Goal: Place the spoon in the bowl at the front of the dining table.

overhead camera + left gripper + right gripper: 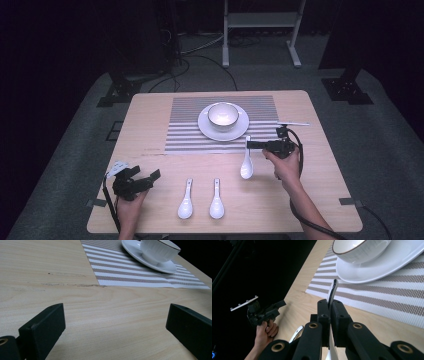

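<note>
High view: the right hand-held gripper [252, 145] is clamped on a white soup spoon [246, 162] near the bench's [150, 115] right edge. Left gripper view: the left hand-held gripper [115, 322] has jaws apart. Right gripper view: the spoon's handle [332, 293] is pinched.

a white bowl [223, 115] sits on a white saucer [205, 125] atop a striped placemat [185, 135] at the wooden table's [150, 120] far middle; two white spoons [186, 200] [216, 200] lie near.
</note>
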